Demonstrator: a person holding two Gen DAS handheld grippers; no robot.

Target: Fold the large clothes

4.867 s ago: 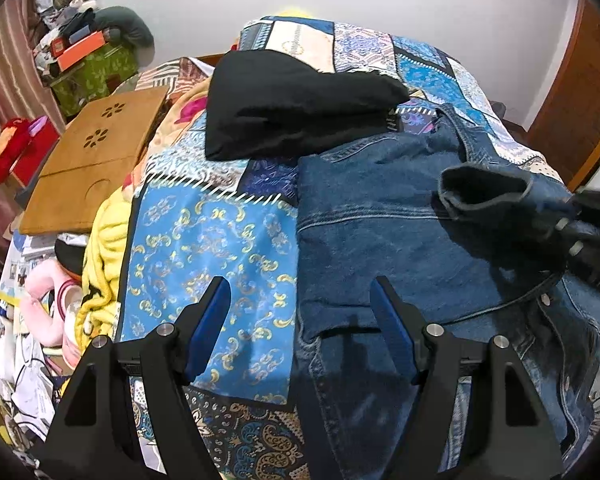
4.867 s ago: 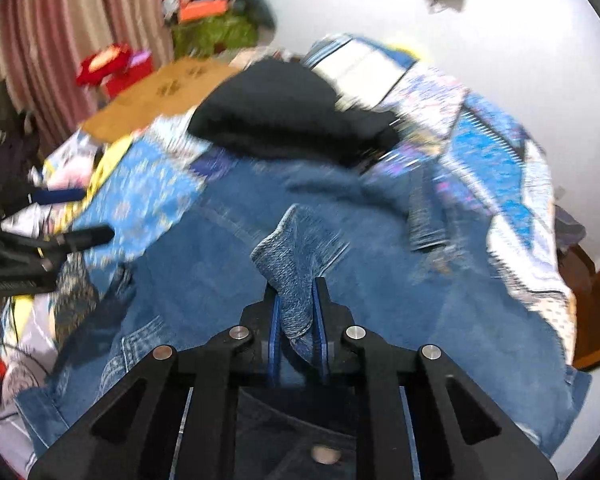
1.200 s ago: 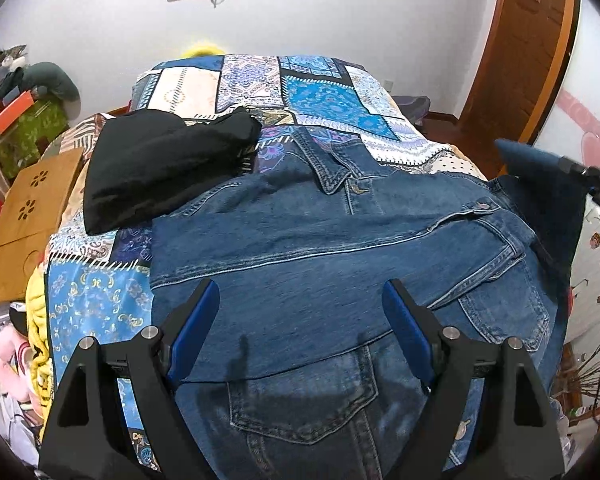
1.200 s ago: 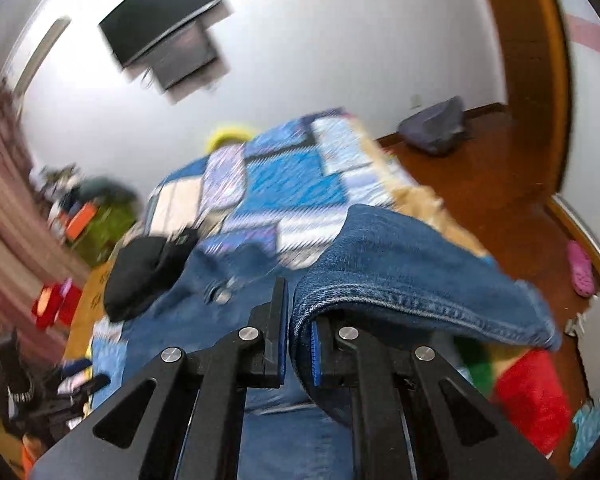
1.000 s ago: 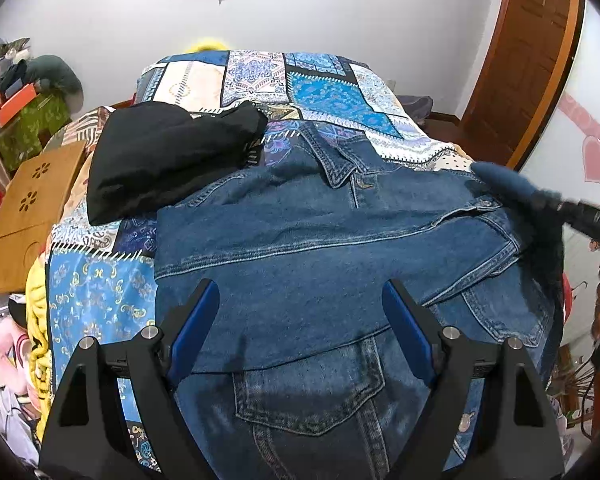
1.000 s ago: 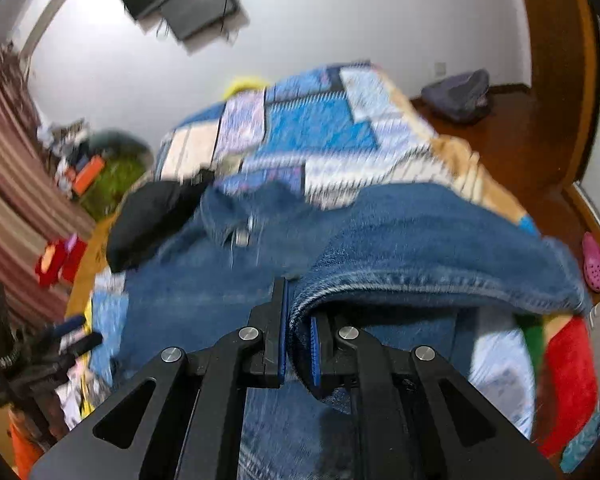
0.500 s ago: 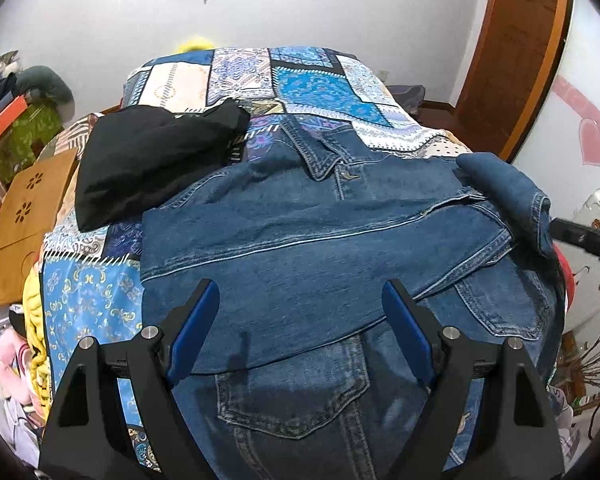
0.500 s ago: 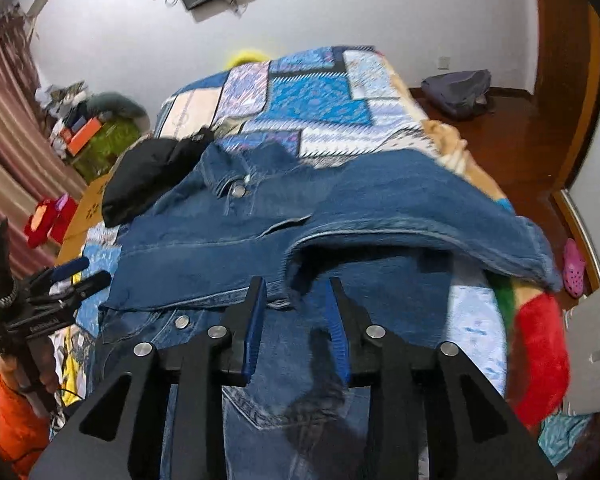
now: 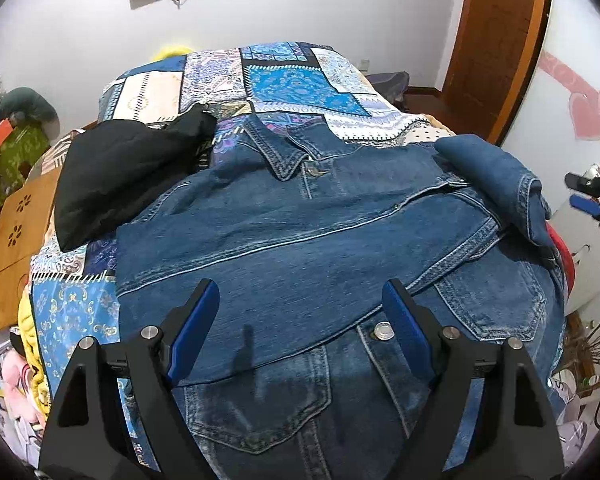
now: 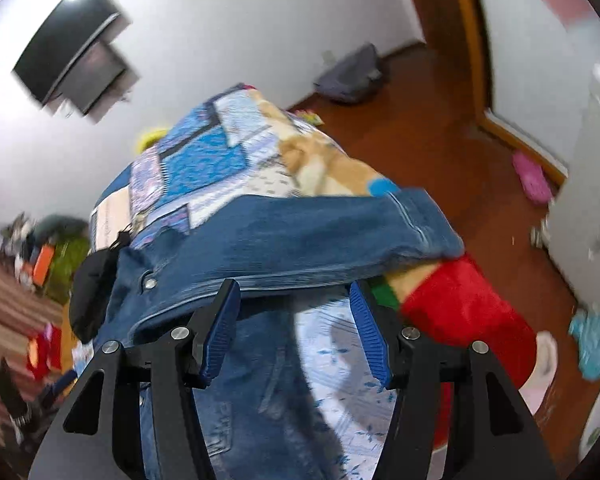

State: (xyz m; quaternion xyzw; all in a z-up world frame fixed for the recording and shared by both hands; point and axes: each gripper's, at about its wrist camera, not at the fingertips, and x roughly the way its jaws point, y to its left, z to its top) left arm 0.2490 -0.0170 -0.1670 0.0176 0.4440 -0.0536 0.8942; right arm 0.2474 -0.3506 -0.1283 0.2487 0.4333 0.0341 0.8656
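Note:
A blue denim jacket (image 9: pixel 300 248) lies spread on the patchwork bed, collar toward the far wall. Its right sleeve (image 9: pixel 496 176) lies folded over the jacket's right edge; it also shows in the right wrist view (image 10: pixel 300 236). My left gripper (image 9: pixel 300 316) is open and empty, hovering over the jacket's lower front. My right gripper (image 10: pixel 294 328) is open and empty, just below the sleeve at the bed's right side; it also shows in the left wrist view (image 9: pixel 588 200) at the far right.
A black garment (image 9: pixel 124 168) lies on the bed left of the jacket. A wooden lap tray (image 9: pixel 12 240) sits at the left. A red cushion (image 10: pixel 472 316) lies right of the bed. A wooden door (image 9: pixel 496 40) stands behind.
My right gripper carried the sleeve over the jacket, opened and let it go, then drew back to the right. The sleeve now rests on the jacket. My left gripper stayed open.

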